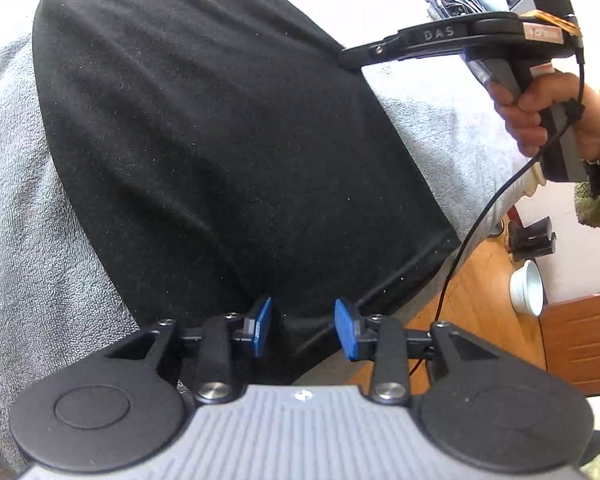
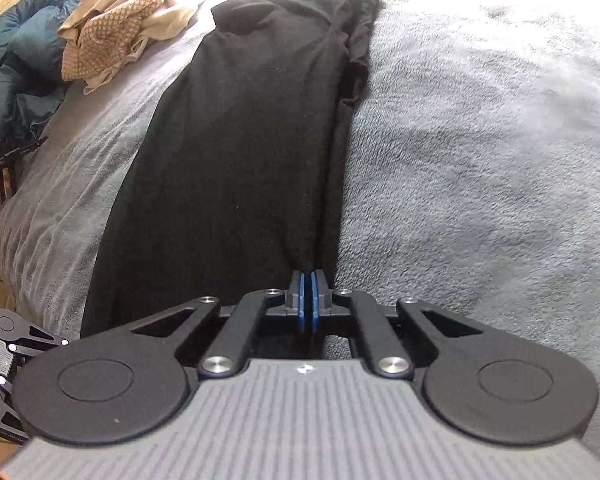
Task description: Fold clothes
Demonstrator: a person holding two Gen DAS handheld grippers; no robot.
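On grey blanket (image 2: pixel 480 140) — black garment (image 2: pixel 240 128) | left gripper (image 1: pixel 302 326) jaws spread | right gripper (image 2: pixel 309 300) pinching its edge

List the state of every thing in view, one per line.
Left tool: open, straddling the garment's hem.
Right tool: shut on the garment's edge.
Black garment: folded lengthwise, flat on the grey blanket.
Beige clothes: crumpled, unfolded.

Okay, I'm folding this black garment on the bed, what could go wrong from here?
1. The left tool is open around the black garment hem, so that corner may stay behind if only the right tool lifts.
2. The garment's far edge is bunched; folding now could trap wrinkles.
3. The black cable hangs near the hem and might snag.
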